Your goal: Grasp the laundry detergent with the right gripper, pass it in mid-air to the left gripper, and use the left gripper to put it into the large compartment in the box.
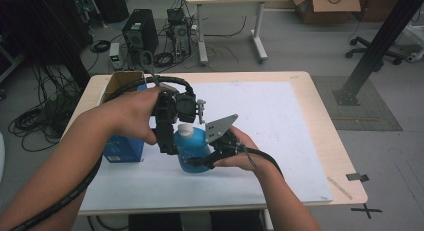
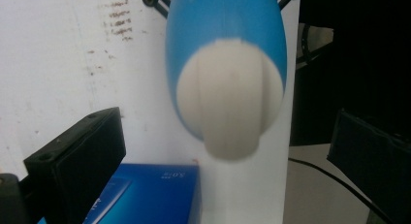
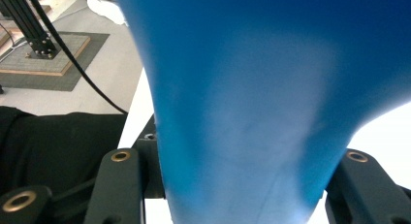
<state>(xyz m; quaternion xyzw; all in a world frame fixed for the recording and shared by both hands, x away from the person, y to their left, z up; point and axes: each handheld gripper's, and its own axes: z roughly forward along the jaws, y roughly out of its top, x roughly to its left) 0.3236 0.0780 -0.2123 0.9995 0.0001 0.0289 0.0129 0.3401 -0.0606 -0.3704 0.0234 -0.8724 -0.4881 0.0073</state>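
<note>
A blue bottle (image 1: 194,150) with a white cap (image 1: 185,129) is held just above the white mat. My right gripper (image 1: 196,163) comes in from the right and is shut on the bottle's body; in the right gripper view the blue bottle (image 3: 252,88) sits pinched between the two jaws of the right gripper (image 3: 242,195). My left gripper (image 1: 181,136) points down over the cap. In the left gripper view the white cap (image 2: 230,103) lies between the wide-apart jaws of the left gripper (image 2: 227,120), which stand clear of it. That gripper is open.
A blue box (image 1: 122,151) lies on the mat left of the bottle, and an open cardboard box (image 1: 120,81) stands at the table's far left corner. The white mat (image 1: 280,126) covers most of the wooden table (image 1: 335,156). Cables and a computer tower (image 1: 139,33) are on the floor beyond.
</note>
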